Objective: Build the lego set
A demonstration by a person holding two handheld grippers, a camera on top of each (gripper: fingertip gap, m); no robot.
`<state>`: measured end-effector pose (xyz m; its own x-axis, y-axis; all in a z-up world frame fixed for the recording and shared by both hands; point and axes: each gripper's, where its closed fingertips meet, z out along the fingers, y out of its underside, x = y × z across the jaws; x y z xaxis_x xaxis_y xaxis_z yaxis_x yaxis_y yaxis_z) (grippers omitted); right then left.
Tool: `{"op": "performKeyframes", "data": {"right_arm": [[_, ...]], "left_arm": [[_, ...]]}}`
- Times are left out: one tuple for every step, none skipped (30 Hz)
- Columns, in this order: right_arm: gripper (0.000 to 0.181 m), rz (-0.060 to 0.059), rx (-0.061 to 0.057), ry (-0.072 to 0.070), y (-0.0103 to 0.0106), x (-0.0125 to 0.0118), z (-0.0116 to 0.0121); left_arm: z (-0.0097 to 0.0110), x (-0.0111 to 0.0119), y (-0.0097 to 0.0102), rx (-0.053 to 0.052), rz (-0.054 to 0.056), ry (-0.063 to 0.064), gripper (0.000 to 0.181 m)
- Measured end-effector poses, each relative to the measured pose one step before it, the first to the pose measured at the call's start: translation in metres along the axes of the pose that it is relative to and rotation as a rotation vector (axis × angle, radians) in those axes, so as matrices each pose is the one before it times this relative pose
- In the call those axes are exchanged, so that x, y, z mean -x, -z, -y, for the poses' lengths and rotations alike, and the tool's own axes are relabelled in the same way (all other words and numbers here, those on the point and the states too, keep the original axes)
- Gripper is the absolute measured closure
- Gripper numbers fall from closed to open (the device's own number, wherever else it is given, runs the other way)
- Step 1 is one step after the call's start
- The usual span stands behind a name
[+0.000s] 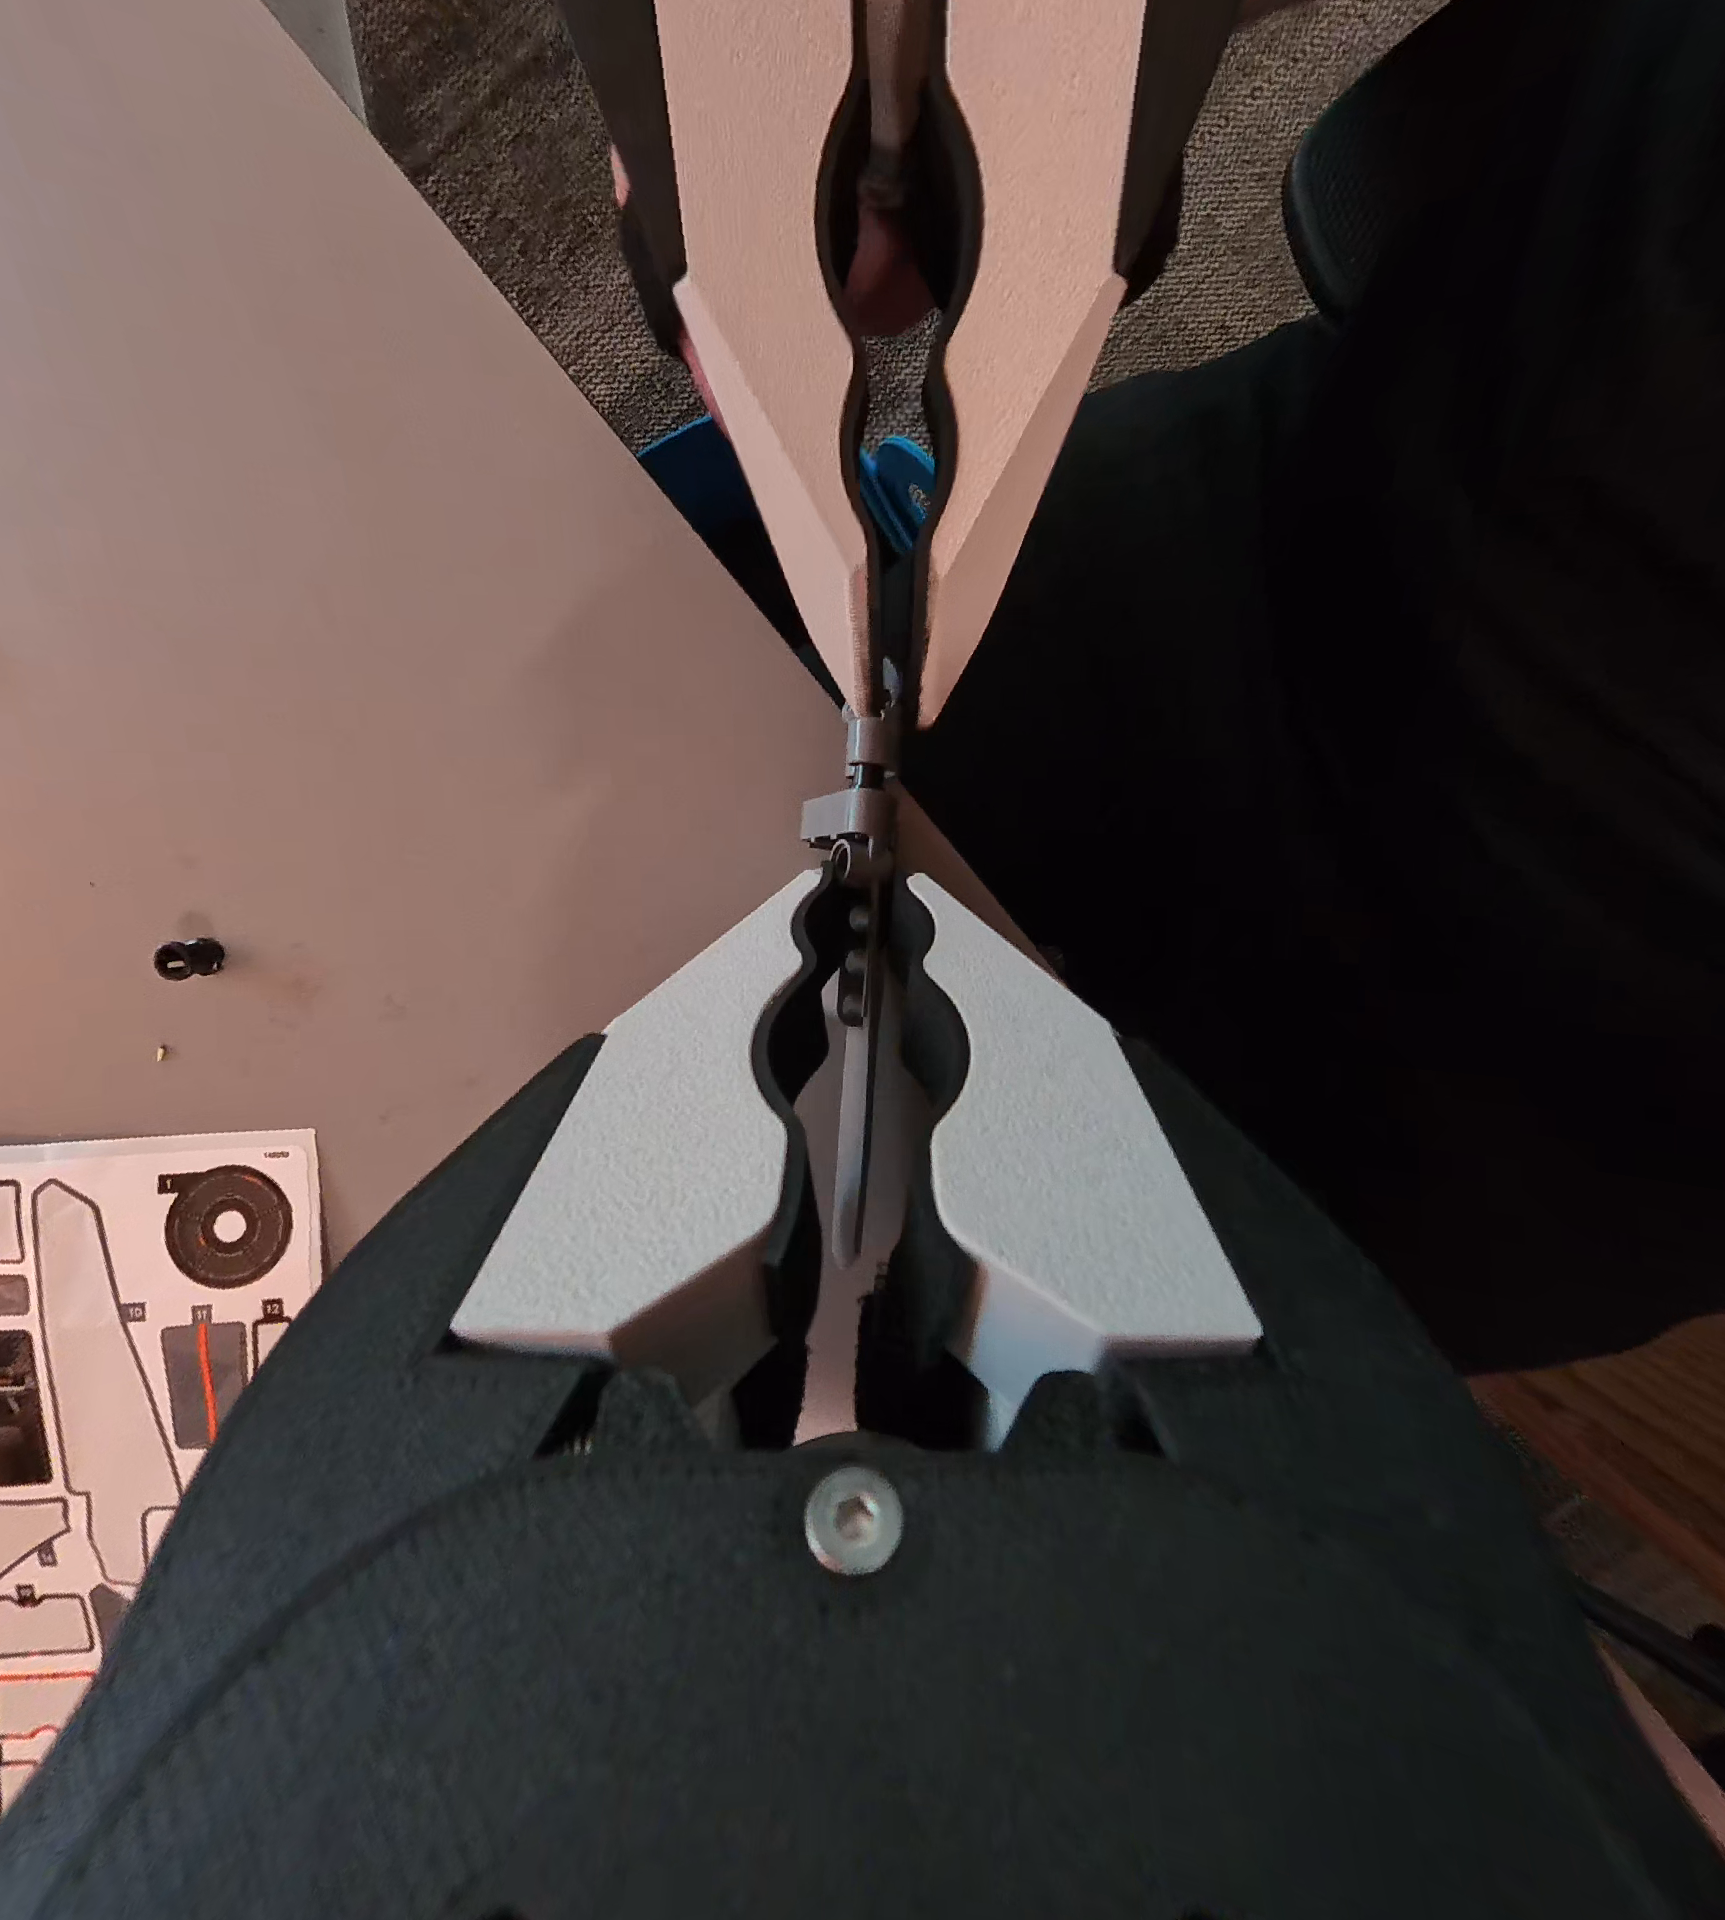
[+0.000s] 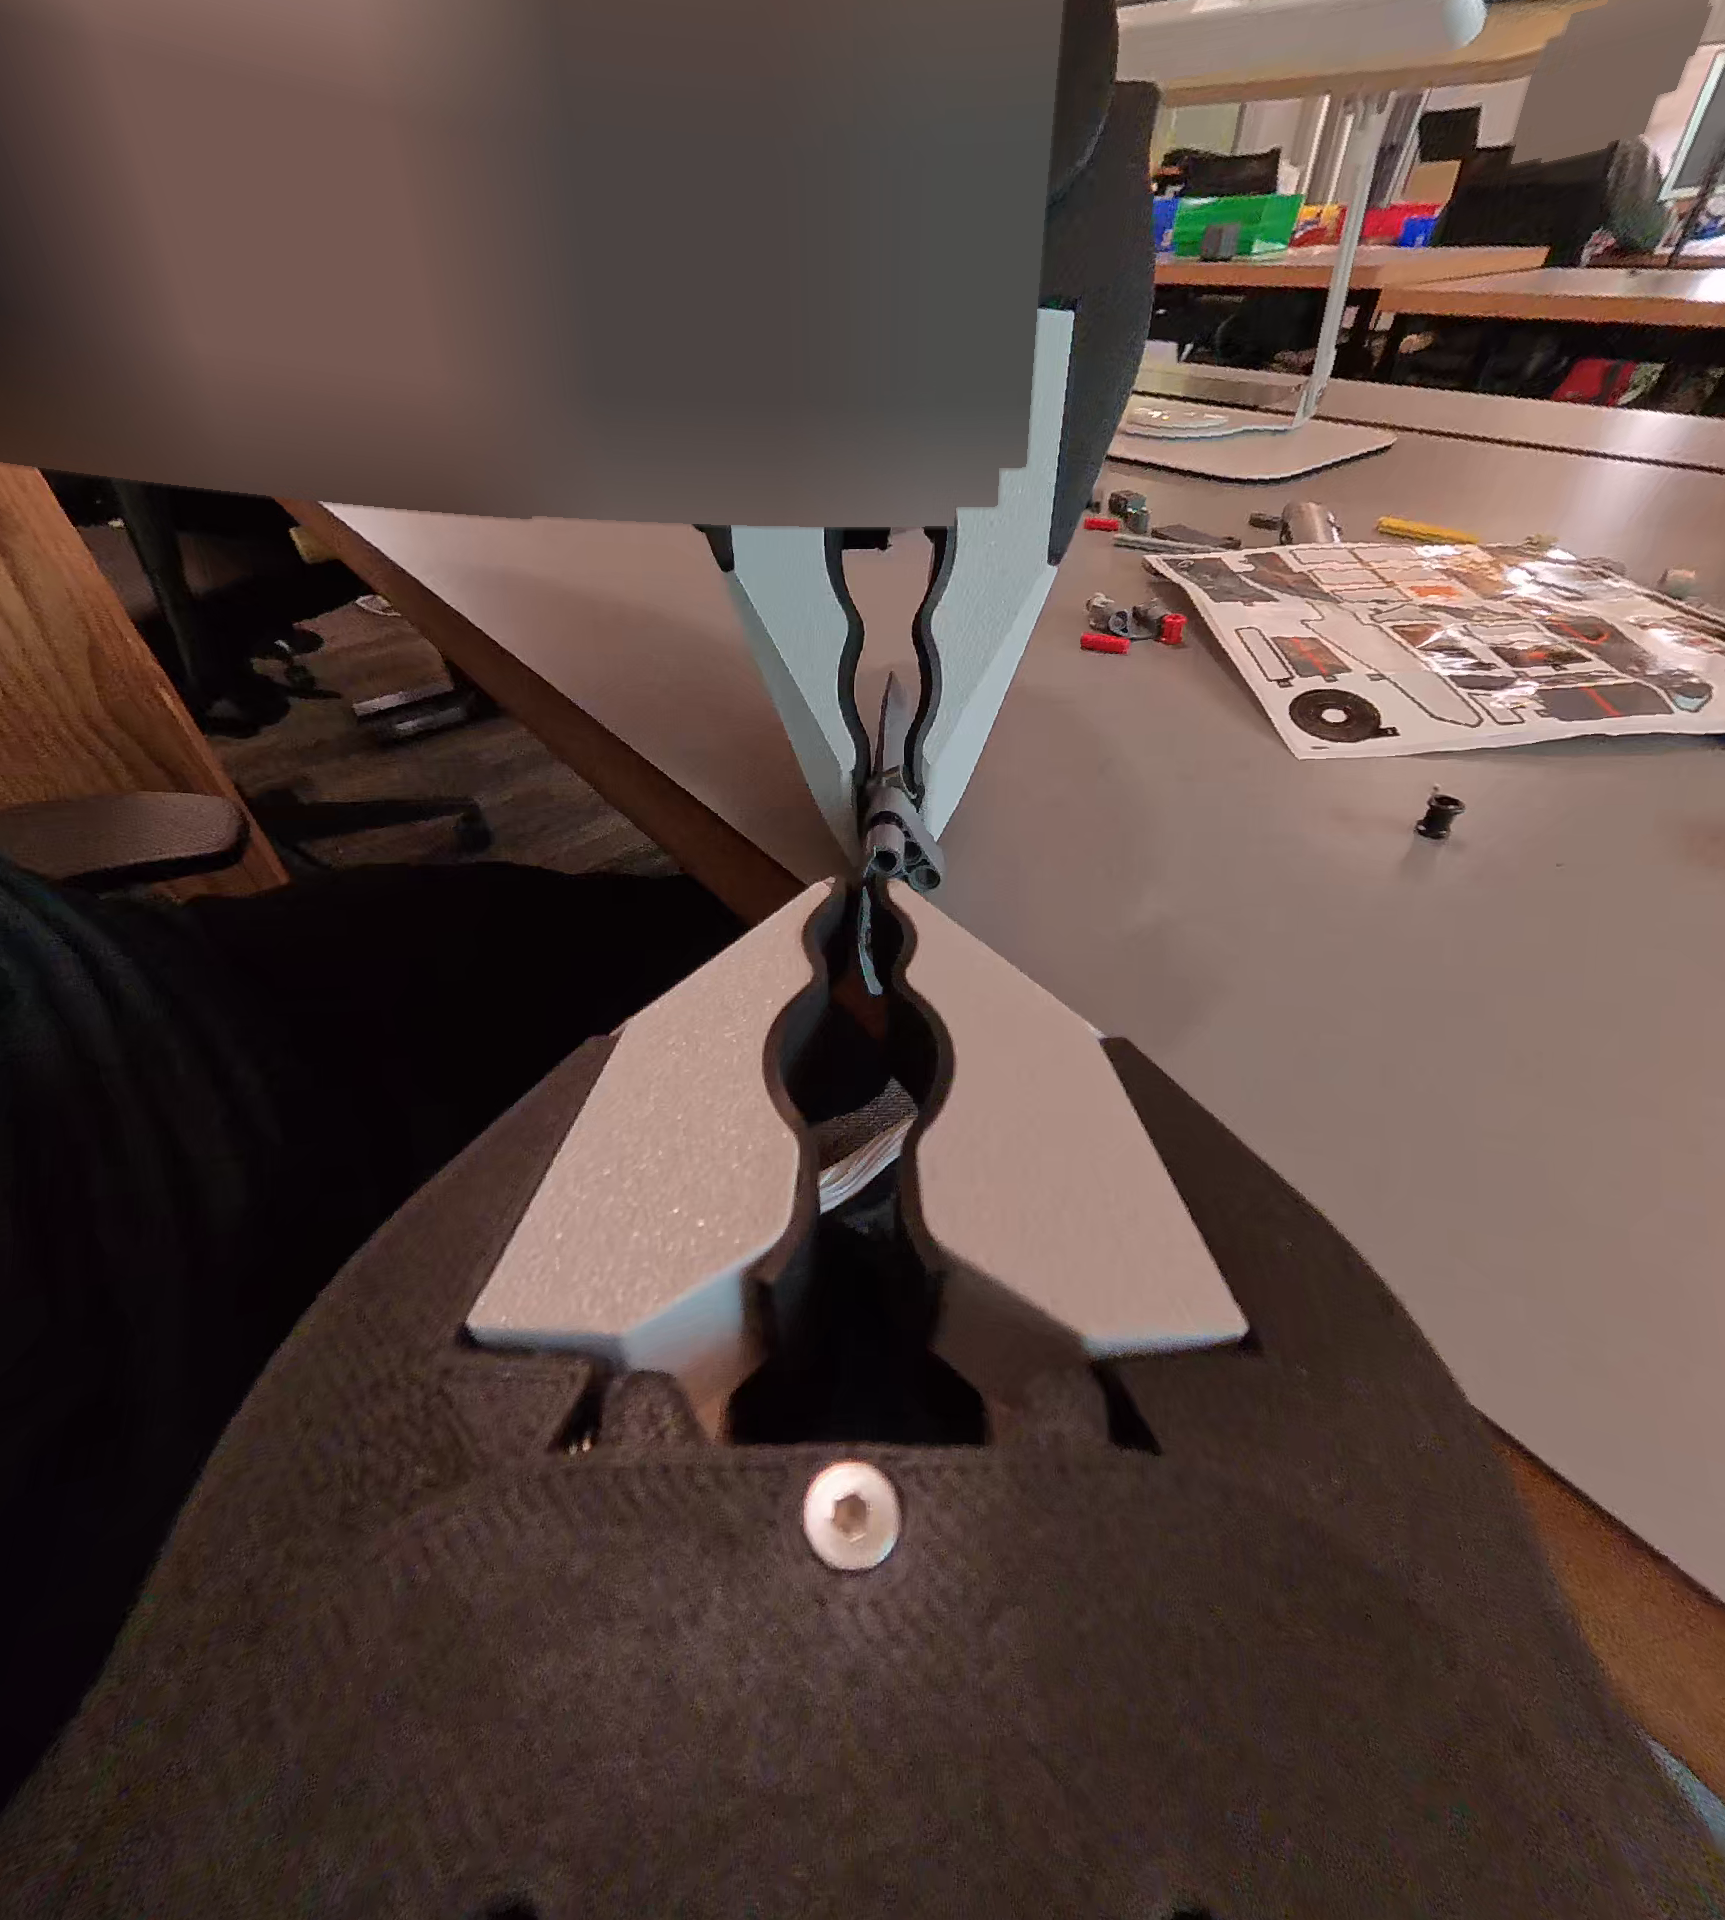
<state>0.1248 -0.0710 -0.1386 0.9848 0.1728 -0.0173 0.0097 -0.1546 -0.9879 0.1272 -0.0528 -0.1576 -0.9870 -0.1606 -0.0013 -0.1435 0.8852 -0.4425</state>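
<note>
Both claws meet tip to tip at the centre of each frame, and between them you hold one small grey lego assembly (image 1: 856, 805). Your left gripper (image 1: 863, 883), rising from the bottom of the left wrist view, has its white fingers (image 1: 671, 1153) pressed together on a thin grey lego blade piece (image 1: 853, 1122) that runs back down the slot between them. Your right gripper (image 2: 863, 894) is likewise pinched shut; in the left wrist view it comes down from the top centre and grips the upper end of the same assembly. From the right wrist view the assembly's grey tube ends (image 2: 902, 844) show just above your fingertips, at the frame's centre.

Everything is held in the air over the near edge of the grey table (image 1: 266, 623), in front of your dark clothing. On the table, a small black round lego connector (image 1: 188, 957) lies at left of the left wrist view, apart from a white sticker sheet (image 1: 99, 1351) at lower left. In the right wrist view that sheet sits at upper right, with small red and grey loose lego pieces (image 2: 1133, 625) just beside it.
</note>
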Motion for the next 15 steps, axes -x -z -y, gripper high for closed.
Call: {"op": "performKeyframes", "data": {"right_arm": [[0.179, -0.0116, -0.0094, 0.0024, 0.00200, -0.00143, 0.00150], [0.176, -0.0053, -0.0181, -0.0057, 0.00303, -0.00148, 0.00314], [0.175, -0.0006, -0.0176, -0.0076, 0.00257, -0.00088, 0.00322], [0.175, -0.0048, -0.0081, 0.0022, 0.00136, -0.00093, 0.00184], [0.174, -0.0039, -0.0014, 0.0111, -0.00014, -0.00032, 0.00029], [0.173, 0.0031, -0.0001, 0.0072, -0.00151, 0.00072, -0.00065], [0.174, 0.0025, 0.0004, -0.0012, -0.00197, 0.00015, -0.00117], [0.174, -0.0011, 0.0059, -0.0048, -0.00191, -0.00077, -0.00209], [0.175, -0.0004, 0.0039, -0.0043, -0.00113, -0.00067, -0.00170], [0.175, 0.0015, 0.0000, -0.0052, -0.00079, -0.00006, -0.00071], [0.175, 0.0012, -0.0032, -0.0023, -0.00025, 0.00011, -0.00005], [0.176, 0.0005, -0.0030, 0.0016, 0.00006, 0.00000, 0.00008], [0.176, 0.0016, -0.0025, -0.0027, 0.00007, -0.00006, 0.00003], [0.176, 0.0031, -0.0006, -0.0057, -0.00004, 0.00022, 0.00010], [0.176, 0.0009, 0.0009, 0.0009, 0.00004, 0.00027, -0.00003]], "left_arm": [[-0.00001, 0.00017, 0.00000, -0.0020, -0.0022, 0.0011, 0.177], [0.00023, 0.00018, -0.00022, -0.0024, 0.0003, 0.0012, 0.176], [0.00032, 0.00023, -0.00016, -0.0028, -0.0010, 0.0051, 0.176], [0.00031, 0.00022, -0.00026, -0.0026, -0.0008, 0.0026, 0.177], [0.00031, 0.00033, -0.00026, -0.0021, 0.0000, 0.0010, 0.177], [0.00053, 0.00032, -0.00026, -0.0012, -0.0004, 0.0023, 0.177], [0.00029, 0.00037, -0.00026, -0.0007, 0.0003, 0.0003, 0.177], [0.00020, 0.00023, -0.00021, -0.0001, -0.0006, 0.0006, 0.177], [0.00034, 0.00029, -0.00017, -0.0027, 0.0008, 0.0019, 0.176], [0.00020, 0.00012, -0.00033, -0.0016, 0.0017, 0.0000, 0.176], [0.00004, -0.00003, -0.00002, -0.0004, 0.0002, -0.0006, 0.176], [0.00021, -0.00004, -0.00010, -0.0018, -0.0013, 0.0025, 0.176], [0.00013, -0.00001, -0.00006, -0.0007, -0.0007, 0.0017, 0.176], [0.00007, -0.00006, -0.00004, 0.0007, 0.0000, 0.0004, 0.176], [0.00028, -0.00014, -0.00004, 0.0032, -0.0002, -0.0019, 0.176]]}}
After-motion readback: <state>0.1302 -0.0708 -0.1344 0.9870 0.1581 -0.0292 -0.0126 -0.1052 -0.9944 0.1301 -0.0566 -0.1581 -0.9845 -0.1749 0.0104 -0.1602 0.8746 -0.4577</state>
